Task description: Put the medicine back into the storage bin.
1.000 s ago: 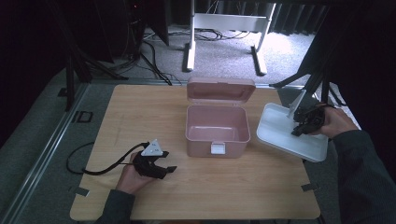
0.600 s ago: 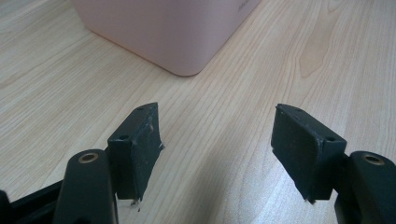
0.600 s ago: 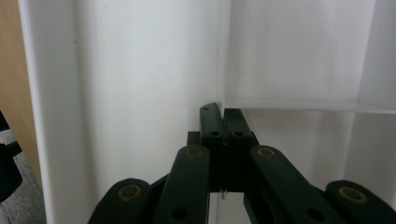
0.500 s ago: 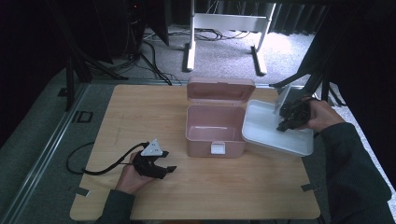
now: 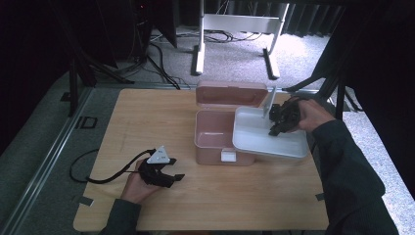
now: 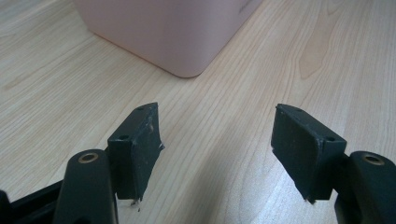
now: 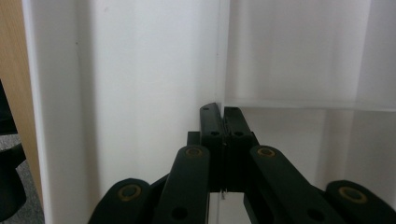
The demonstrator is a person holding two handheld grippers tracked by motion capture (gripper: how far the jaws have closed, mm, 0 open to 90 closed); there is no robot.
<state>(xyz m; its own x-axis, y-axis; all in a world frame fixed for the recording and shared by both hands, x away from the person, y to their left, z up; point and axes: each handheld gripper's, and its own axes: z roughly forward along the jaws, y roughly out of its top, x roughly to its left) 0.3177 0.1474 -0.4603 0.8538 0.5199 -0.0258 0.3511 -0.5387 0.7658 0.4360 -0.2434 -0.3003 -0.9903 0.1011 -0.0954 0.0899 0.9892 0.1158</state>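
Two grippers in play, one working. Your right gripper (image 5: 275,121) has its jaws clamped tight on a thin upright wall of the white rectangular plastic tray (image 5: 259,139); in the right gripper view the black pads (image 7: 224,122) meet on that white wall with no gap visible between them. The tray hangs tilted, its 9 o'clock end overlapping the 3 o'clock side of the open pink plastic storage box (image 5: 215,139), whose hinged lid (image 5: 231,94) stands up at 12 o'clock. Whether the tray's underside touches the box rim, you cannot tell from the high view.

Your left gripper (image 5: 169,177) rests on the light wooden table (image 5: 147,112) at about 7 o'clock of the box, jaws wide apart and holding nothing; the left gripper view shows a rounded pink corner of the box (image 6: 187,56) just ahead of them.

Judgement: the step looks like seating the tray into the box.
- Level the tray before lowering; a pinch on one thin wall lets the far end droop.
- Square its long sides to the box walls, then lower straight down.
- Keep clear of the upright lid at 12 o'clock.
- Consider steadying the box with your left gripper against its front so it does not slide.
- Release only once all four corners sit.
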